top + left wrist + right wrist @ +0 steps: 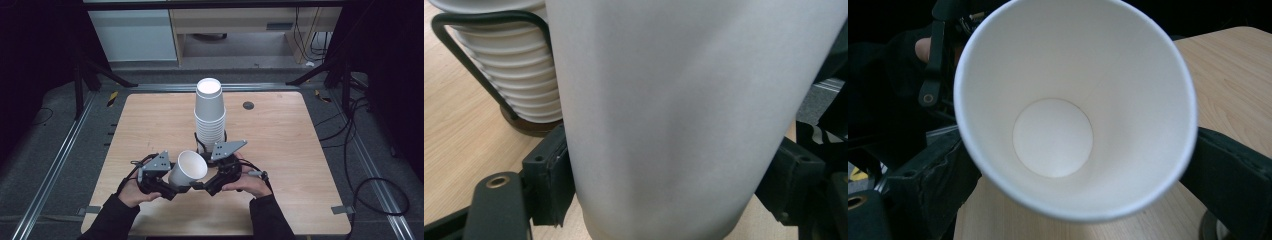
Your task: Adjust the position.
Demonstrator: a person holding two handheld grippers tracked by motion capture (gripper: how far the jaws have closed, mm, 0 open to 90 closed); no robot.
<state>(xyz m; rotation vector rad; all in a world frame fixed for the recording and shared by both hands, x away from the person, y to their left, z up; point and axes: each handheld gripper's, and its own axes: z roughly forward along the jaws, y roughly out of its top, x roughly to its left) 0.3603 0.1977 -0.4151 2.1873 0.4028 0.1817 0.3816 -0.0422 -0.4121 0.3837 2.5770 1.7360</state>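
A single white paper cup (pixel 187 169) hangs tilted over the table's front, mouth up and to the right. My left gripper (pixel 175 186) is shut on it near its base; in the left gripper view the cup's wall (pixel 674 110) sits between both jaws of the left gripper (pixel 669 190). My right gripper (pixel 200 184) comes in from the right. The right gripper view looks straight into the cup (pixel 1053 137), with the jaws of the right gripper (pixel 1073 185) pressed to either side just below the rim. Behind stands a tall stack of upside-down cups (pixel 210 112) (pixel 509 75).
The stack sits in a black wire holder (pixel 469 55) on a round dark base (pixel 531 125), mid-table on the wooden table (pixel 280 145). A small dark disc (pixel 248 105) lies at the back right. Metal rails and cables run along both sides of the table.
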